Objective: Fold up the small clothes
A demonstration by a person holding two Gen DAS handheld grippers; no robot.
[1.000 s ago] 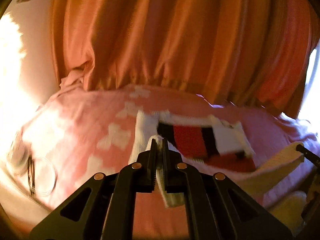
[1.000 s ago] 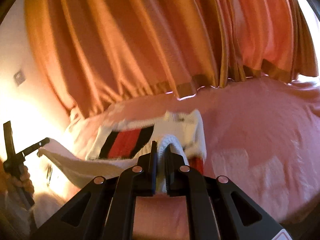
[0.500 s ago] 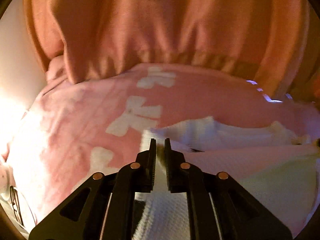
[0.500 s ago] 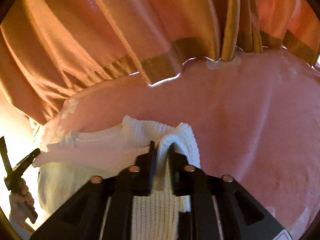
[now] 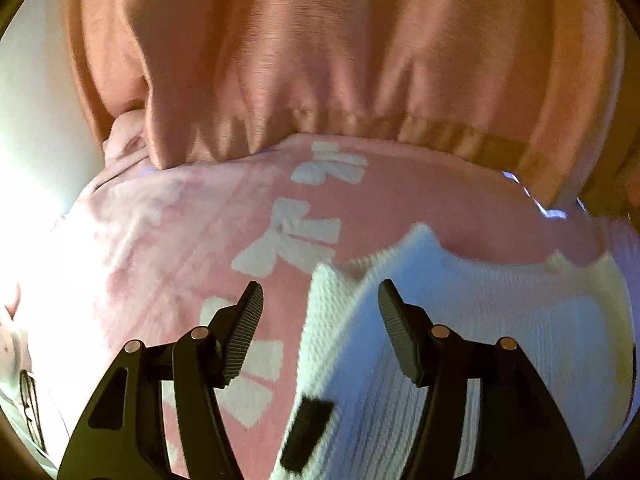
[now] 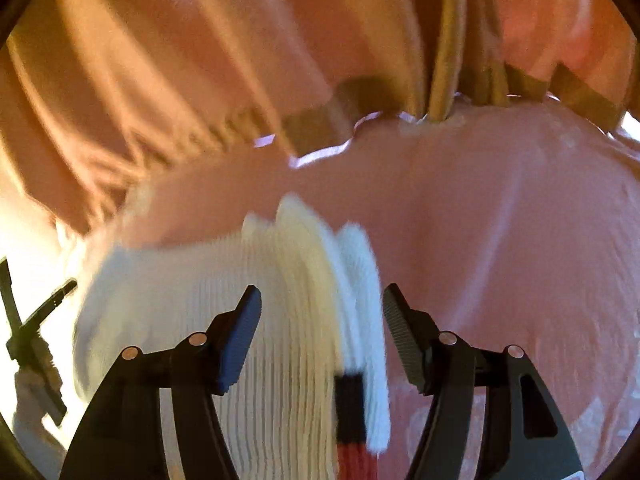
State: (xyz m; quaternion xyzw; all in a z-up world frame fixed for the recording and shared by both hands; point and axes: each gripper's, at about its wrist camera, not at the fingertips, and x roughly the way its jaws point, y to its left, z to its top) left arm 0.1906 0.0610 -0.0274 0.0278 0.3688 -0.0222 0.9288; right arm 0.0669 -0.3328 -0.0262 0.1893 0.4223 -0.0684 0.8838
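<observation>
A small white ribbed knit sweater (image 5: 500, 320) with black and red stripes lies folded over on the pink bed cover (image 5: 160, 260). My left gripper (image 5: 320, 296) is open above the sweater's left edge and holds nothing. In the right wrist view the sweater (image 6: 224, 300) lies with its folded right edge (image 6: 360, 280) between the open fingers of my right gripper (image 6: 322, 300), which holds nothing. A black and red stripe (image 6: 352, 420) shows at the bottom. The left gripper's fingers (image 6: 44, 312) show at the far left.
Orange curtains (image 5: 320, 60) hang right behind the bed's far edge and also fill the top of the right wrist view (image 6: 200, 60). The pink cover has white bow patterns (image 5: 296, 236). A bright wall (image 5: 32, 120) is at the left.
Both grippers were shut on the sweater's edges and carried them forward over the garment. Now both have opened and let go, and the sweater lies folded.
</observation>
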